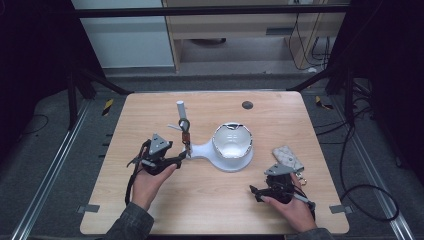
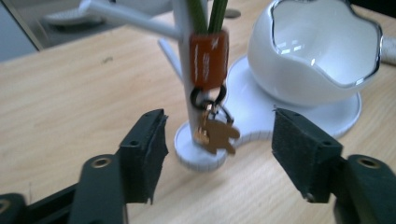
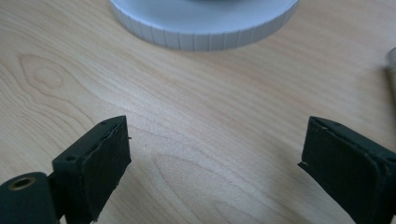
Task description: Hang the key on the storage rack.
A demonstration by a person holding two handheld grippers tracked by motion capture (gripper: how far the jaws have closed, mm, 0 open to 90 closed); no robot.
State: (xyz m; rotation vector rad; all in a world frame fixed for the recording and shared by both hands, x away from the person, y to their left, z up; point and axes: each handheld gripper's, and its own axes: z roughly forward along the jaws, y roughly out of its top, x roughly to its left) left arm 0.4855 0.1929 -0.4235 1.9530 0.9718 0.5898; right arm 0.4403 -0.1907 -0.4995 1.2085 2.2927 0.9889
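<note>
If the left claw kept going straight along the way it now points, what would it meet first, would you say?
Most likely the keys hanging from the orange tag on the white stand, centred between the open left claw's jaws, though depth is hard to judge.

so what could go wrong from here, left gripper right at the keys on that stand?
1. The left gripper is open, with the keys dangling between its jaws and close to the thin post. Closing could pinch the post too and tip the stand.
2. The strap hangs from a branch; a sideways pull might drag the stand and its white bowl along.
3. The right gripper is open over bare table, so nothing steadies the base.
</note>
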